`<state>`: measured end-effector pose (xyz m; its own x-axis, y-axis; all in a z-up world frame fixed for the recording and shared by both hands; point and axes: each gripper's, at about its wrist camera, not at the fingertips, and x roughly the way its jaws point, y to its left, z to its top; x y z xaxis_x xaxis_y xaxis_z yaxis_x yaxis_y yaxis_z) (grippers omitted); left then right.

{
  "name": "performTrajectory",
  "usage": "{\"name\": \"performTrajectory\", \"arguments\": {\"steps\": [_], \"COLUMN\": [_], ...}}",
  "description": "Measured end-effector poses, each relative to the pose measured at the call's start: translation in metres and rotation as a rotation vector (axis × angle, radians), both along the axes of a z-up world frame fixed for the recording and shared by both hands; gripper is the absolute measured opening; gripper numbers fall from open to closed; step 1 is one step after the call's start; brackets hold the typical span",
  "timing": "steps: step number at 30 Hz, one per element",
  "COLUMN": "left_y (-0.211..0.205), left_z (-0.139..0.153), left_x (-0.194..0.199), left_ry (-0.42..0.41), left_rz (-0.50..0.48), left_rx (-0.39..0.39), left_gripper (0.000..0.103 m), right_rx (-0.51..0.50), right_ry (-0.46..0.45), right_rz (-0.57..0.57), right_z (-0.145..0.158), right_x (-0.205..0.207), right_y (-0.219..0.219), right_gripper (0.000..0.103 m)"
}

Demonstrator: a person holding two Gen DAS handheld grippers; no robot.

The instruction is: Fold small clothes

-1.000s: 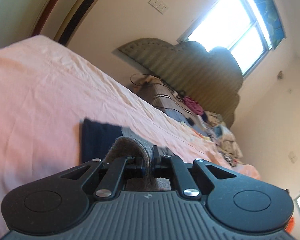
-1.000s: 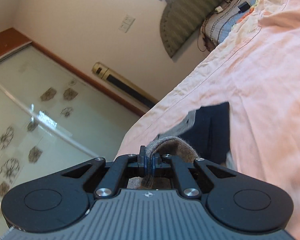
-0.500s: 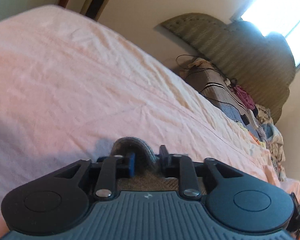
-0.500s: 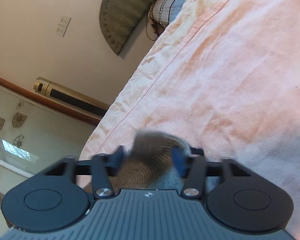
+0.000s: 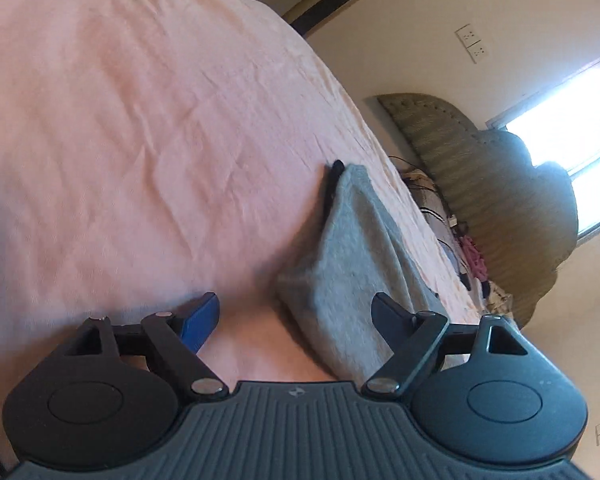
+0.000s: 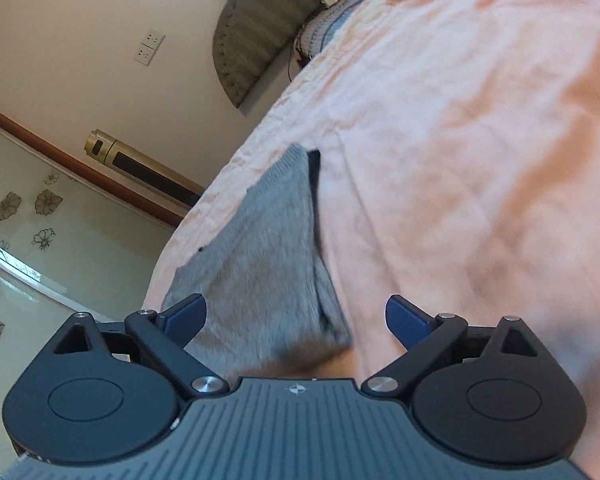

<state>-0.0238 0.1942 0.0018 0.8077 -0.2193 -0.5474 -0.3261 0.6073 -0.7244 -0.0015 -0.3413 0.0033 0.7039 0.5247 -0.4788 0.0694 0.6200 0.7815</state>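
Note:
A small grey knit garment (image 5: 348, 268) lies folded on the pink bed sheet (image 5: 140, 140), with a dark navy edge (image 5: 331, 188) showing along its far side. My left gripper (image 5: 296, 312) hovers just in front of its near corner, jaws opening wide, pads clear of the cloth. In the right wrist view the same grey garment (image 6: 268, 260) lies between and ahead of my right gripper (image 6: 296, 316). Its jaws are opening too, and neither blue pad presses on the knit. Both grippers hold nothing.
The pink sheet (image 6: 460, 140) covers the whole bed. A padded green headboard (image 5: 500, 200) with a pile of clothes and cables (image 5: 460, 248) stands at the bed's far end. A gold standing air conditioner (image 6: 140, 164) and a glass wardrobe door (image 6: 28, 240) are beyond the bed's edge.
Both grippers were shut on the folded edge of the grey garment a second ago. They have let it go, opened wide and drawn back, and the garment now lies flat on the sheet.

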Motion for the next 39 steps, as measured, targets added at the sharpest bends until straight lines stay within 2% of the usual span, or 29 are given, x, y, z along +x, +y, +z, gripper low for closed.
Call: {"name": "performTrajectory", "arguments": {"steps": [1, 4, 6, 9, 10, 11, 12, 13, 15, 17, 21, 25, 29, 31, 32, 33, 34, 35, 36, 37, 38, 39], "left_y": [-0.005, -0.016, -0.024, -0.033, -0.037, -0.040, -0.042, -0.041, -0.038, -0.041, -0.044, -0.038, -0.031, -0.031, -0.029, -0.025, -0.020, -0.013, -0.009, -0.007, -0.008, -0.011], "left_z": [0.000, -0.011, -0.011, -0.008, -0.007, -0.005, -0.007, -0.011, -0.012, -0.005, 0.023, 0.041, 0.018, 0.002, 0.000, 0.004, 0.010, 0.022, 0.034, 0.048, 0.064, 0.074], "left_x": [-0.004, 0.007, 0.025, 0.048, 0.053, 0.057, 0.062, 0.066, 0.065, 0.064, 0.040, -0.009, -0.061, -0.078, -0.087, -0.094, -0.094, -0.091, -0.087, -0.080, -0.068, -0.054], "left_ry": [-0.001, -0.028, -0.047, -0.044, -0.035, -0.003, 0.044, 0.087, 0.085, 0.093, 0.004, -0.039, 0.067, 0.123, 0.117, 0.104, 0.095, 0.062, 0.020, -0.025, -0.060, -0.080], "left_rz": [-0.008, -0.057, -0.033, -0.018, -0.014, -0.009, -0.013, -0.027, -0.029, -0.035, -0.076, -0.138, -0.206, -0.270, -0.290, -0.305, -0.319, -0.335, -0.334, -0.318, -0.281, -0.236], "left_rx": [-0.003, -0.128, -0.090, -0.035, -0.011, 0.022, 0.046, 0.049, 0.040, 0.071, 0.090, 0.078, 0.083, 0.136, 0.166, 0.177, 0.181, 0.195, 0.216, 0.256, 0.330, 0.416], "left_gripper": [0.084, 0.086, 0.085, 0.083, 0.079, 0.052, 0.008, 0.005, 0.005, 0.005, 0.004, 0.004, 0.004, 0.004, 0.004, 0.005, 0.005, 0.007, 0.017, 0.029, 0.063, 0.092], "right_rx": [0.005, 0.040, 0.048, 0.009, -0.019, -0.028, -0.014, 0.005, 0.020, 0.032, 0.021, 0.005, 0.001, -0.055, -0.072, -0.063, -0.048, -0.045, -0.064, -0.094, -0.131, -0.172], "right_ry": [-0.007, -0.004, -0.009, -0.021, -0.029, -0.022, -0.002, 0.030, 0.037, 0.030, -0.055, -0.107, -0.067, -0.024, -0.001, -0.007, -0.028, -0.061, -0.101, -0.134, -0.158, -0.172], "right_rz": [0.005, 0.032, 0.037, 0.007, -0.005, 0.001, 0.027, 0.053, 0.049, 0.039, 0.091, 0.154, 0.189, 0.210, 0.199, 0.180, 0.159, 0.115, 0.053, 0.023, 0.017, 0.027], "right_z": [-0.001, -0.006, -0.007, -0.006, -0.005, -0.007, -0.012, -0.020, -0.030, -0.028, 0.001, 0.027, 0.025, 0.018, 0.015, 0.015, 0.018, 0.025, 0.036, 0.046, 0.056, 0.064], "right_x": [-0.006, -0.003, 0.012, 0.034, 0.040, 0.045, 0.051, 0.057, 0.060, 0.057, 0.039, -0.004, -0.059, -0.079, -0.088, -0.094, -0.096, -0.096, -0.091, -0.081, -0.064, -0.045], "right_y": [0.005, 0.027, 0.042, 0.061, 0.066, 0.069, 0.070, 0.070, 0.067, 0.063, 0.060, 0.045, 0.024, 0.022, 0.019, 0.012, 0.004, -0.005, -0.013, -0.018, -0.020, -0.019], "right_gripper": [0.096, 0.100, 0.100, 0.098, 0.088, 0.078, 0.040, 0.015, 0.012, 0.012, 0.013, 0.013, 0.012, 0.017, 0.019, 0.027, 0.043, 0.053, 0.068, 0.071, 0.071, 0.071]}}
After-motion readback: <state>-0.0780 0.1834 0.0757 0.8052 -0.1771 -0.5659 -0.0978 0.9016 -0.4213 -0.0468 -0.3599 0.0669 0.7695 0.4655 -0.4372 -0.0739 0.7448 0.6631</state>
